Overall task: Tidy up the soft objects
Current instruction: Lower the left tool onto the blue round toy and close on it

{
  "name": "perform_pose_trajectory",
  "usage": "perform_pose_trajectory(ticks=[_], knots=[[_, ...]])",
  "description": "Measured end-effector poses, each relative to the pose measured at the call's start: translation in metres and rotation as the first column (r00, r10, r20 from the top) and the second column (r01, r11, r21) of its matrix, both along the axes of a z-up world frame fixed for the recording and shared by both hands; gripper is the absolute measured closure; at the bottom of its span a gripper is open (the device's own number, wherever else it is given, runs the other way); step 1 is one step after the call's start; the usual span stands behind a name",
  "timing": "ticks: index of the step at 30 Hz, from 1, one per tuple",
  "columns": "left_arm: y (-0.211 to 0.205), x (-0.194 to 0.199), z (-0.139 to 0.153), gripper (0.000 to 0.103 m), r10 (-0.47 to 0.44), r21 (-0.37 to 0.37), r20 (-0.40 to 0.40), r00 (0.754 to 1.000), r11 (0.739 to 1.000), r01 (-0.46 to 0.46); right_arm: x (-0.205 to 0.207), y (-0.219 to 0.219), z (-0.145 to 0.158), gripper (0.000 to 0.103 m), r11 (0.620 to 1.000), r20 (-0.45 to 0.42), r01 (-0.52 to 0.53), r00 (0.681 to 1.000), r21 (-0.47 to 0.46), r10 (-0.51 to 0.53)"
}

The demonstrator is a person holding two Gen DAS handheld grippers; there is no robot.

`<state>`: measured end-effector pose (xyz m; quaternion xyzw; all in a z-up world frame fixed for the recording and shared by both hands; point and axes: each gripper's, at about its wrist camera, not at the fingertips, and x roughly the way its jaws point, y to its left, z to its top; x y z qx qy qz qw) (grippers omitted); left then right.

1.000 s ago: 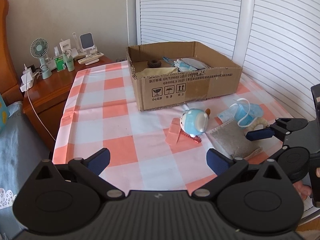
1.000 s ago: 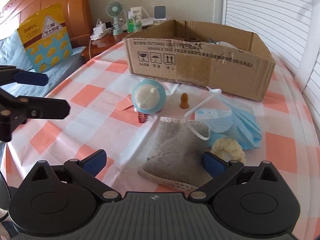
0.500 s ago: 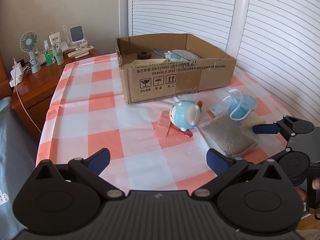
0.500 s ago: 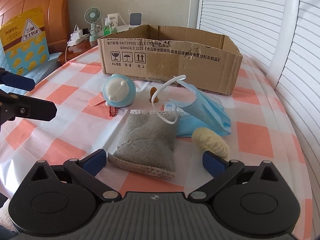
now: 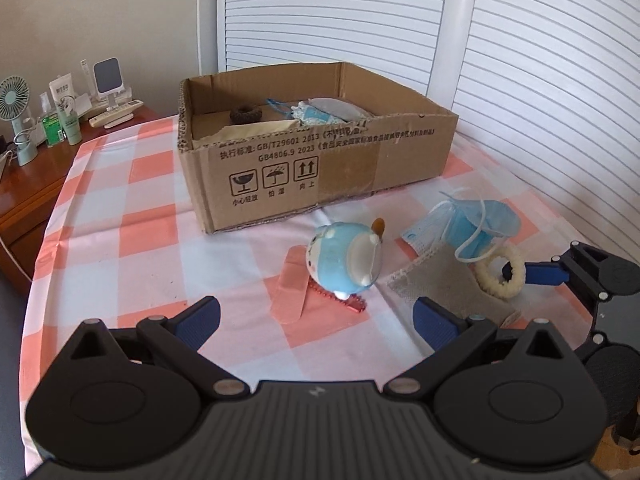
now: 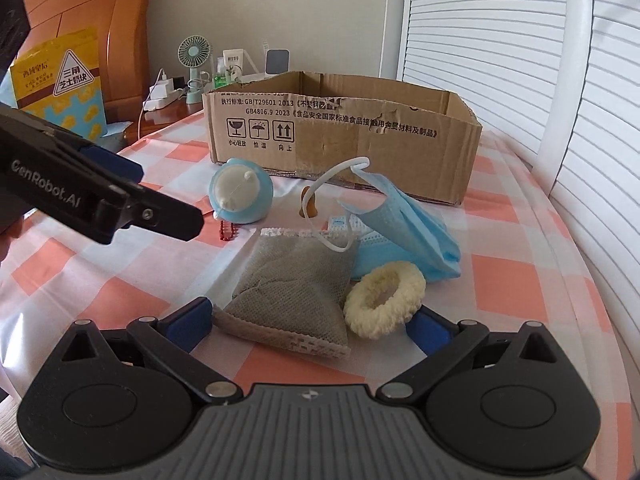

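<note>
On the checked cloth, my right gripper (image 6: 310, 322) is open, and its fingers straddle the near end of a grey mesh pouch (image 6: 292, 280) and a cream scrunchie (image 6: 384, 300) that leans on it. A blue face mask (image 6: 400, 224) lies just behind them. My left gripper (image 5: 316, 320) is open and empty, a little short of a blue plush toy (image 5: 344, 258) and a pink bandage (image 5: 290, 288). The cardboard box (image 5: 320, 160) stands behind, holding a dark scrunchie (image 5: 245, 113) and masks. In the left wrist view one right finger (image 5: 544, 274) reaches the cream scrunchie (image 5: 500, 272).
A wooden nightstand (image 5: 28, 184) at the left carries a small fan (image 5: 16, 116), bottles and a phone stand. White louvred doors (image 5: 540, 80) close off the right side. A yellow bag (image 6: 56, 84) leans on the headboard. Red beads (image 6: 226, 232) lie by the plush.
Both grippers have moved forward towards the objects. The right one now has the pouch and cream scrunchie between its open fingers. The left one is closer to the plush toy.
</note>
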<state>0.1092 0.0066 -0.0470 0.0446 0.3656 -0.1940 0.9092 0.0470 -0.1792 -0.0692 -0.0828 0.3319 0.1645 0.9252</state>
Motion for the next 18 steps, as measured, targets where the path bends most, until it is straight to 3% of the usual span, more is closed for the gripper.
perform_pose_trajectory(ticks=[9, 18], knots=[[-0.012, 0.023, -0.002, 0.001, -0.101, -0.013, -0.005, 0.995, 0.995, 0.101, -0.005, -0.003, -0.002, 0.000, 1.000, 0.034, -0.010, 0.999, 0.016, 0.009], [-0.027, 0.030, -0.001, 0.006, -0.155, 0.056, 0.033, 0.987, 0.987, 0.153, -0.012, -0.011, -0.004, 0.000, 0.999, 0.052, -0.036, 0.998, 0.024, 0.035]])
